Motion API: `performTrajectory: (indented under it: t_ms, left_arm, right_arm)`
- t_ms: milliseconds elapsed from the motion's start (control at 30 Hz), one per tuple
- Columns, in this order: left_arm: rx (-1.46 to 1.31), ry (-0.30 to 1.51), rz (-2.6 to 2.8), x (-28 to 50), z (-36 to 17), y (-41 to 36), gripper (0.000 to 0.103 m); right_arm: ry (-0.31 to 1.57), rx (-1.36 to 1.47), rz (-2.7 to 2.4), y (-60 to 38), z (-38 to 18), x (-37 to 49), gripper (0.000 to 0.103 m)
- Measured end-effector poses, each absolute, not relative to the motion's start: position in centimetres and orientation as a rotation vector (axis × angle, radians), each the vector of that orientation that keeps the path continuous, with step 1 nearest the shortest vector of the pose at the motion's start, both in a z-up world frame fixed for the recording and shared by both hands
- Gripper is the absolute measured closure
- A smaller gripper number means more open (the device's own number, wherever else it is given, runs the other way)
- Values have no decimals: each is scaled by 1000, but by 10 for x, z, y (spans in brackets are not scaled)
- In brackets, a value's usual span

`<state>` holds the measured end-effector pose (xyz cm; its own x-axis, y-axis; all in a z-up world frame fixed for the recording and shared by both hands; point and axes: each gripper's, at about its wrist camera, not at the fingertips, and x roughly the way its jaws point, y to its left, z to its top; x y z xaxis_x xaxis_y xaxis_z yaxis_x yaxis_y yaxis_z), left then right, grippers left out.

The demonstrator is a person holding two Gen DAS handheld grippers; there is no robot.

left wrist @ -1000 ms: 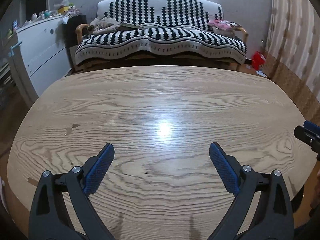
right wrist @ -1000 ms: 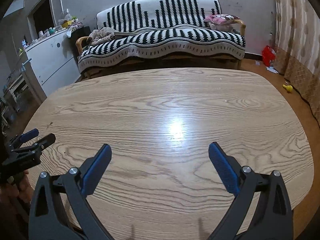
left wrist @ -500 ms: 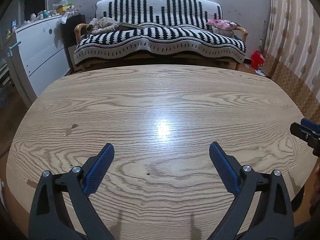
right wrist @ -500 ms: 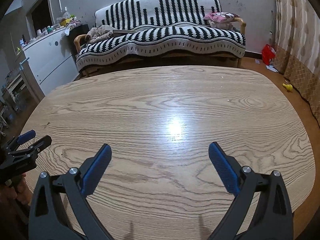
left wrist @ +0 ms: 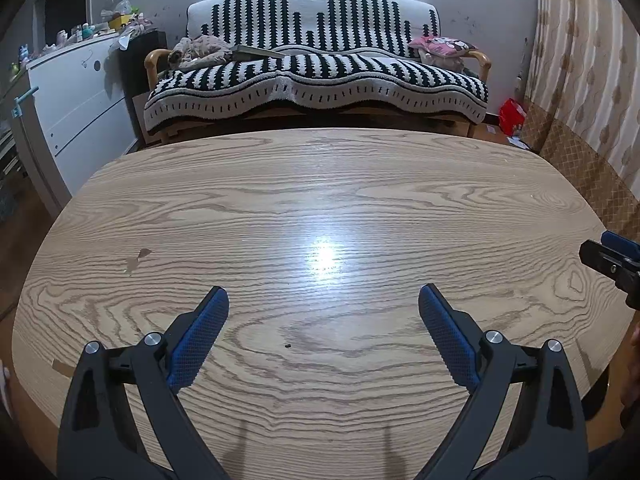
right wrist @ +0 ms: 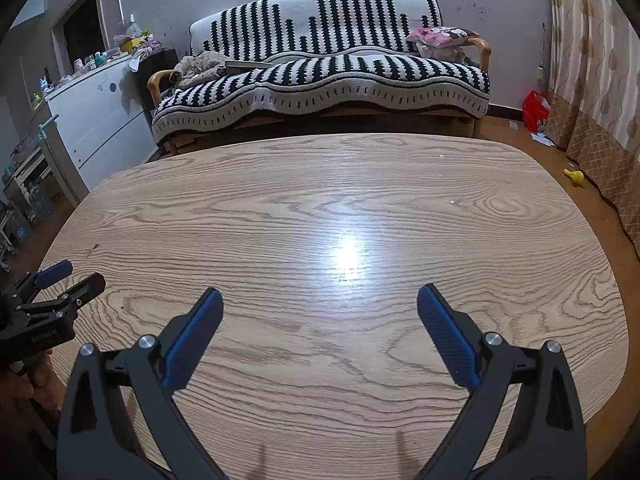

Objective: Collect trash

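Striped sofa (left wrist: pixel 316 60) behind wooden table (left wrist: pixel 280 208), white dresser (left wrist: pixel 80 108), patterned curtain (left wrist: pixel 584 60)

Tiny dark speck (left wrist: pixel 287 345) on table (left wrist: pixel 320 184), unidentifiable

Your left gripper (left wrist: pixel 323 300) and right gripper (right wrist: pixel 320 300) match: black plastic arms, blue textured pads (left wrist: pixel 196 340), silver pivot screws (left wrist: pixel 493 337).

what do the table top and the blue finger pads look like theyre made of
Table top: looks like light oak-style wood or a wood-look veneer, with bold wavy grain; a bright glare spot suggests a smooth, semi-gloss finish. Solid or veneer cannot be told.
Finger pads of the left gripper: probably rubber or soft plastic, matte blue with a fine dimpled grip texture, set on black, plastic-looking arms.
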<state>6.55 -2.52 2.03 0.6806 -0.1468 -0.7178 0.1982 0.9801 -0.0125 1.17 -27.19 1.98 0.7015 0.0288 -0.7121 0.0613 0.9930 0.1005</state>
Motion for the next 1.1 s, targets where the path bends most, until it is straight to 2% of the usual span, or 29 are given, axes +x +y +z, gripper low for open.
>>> performTrajectory:
  t_ms: [1100]
  left_arm:
    - [63, 808, -191, 63, 18, -22, 10]
  right_arm:
    - [791, 119, -25, -275, 20, 12, 9]
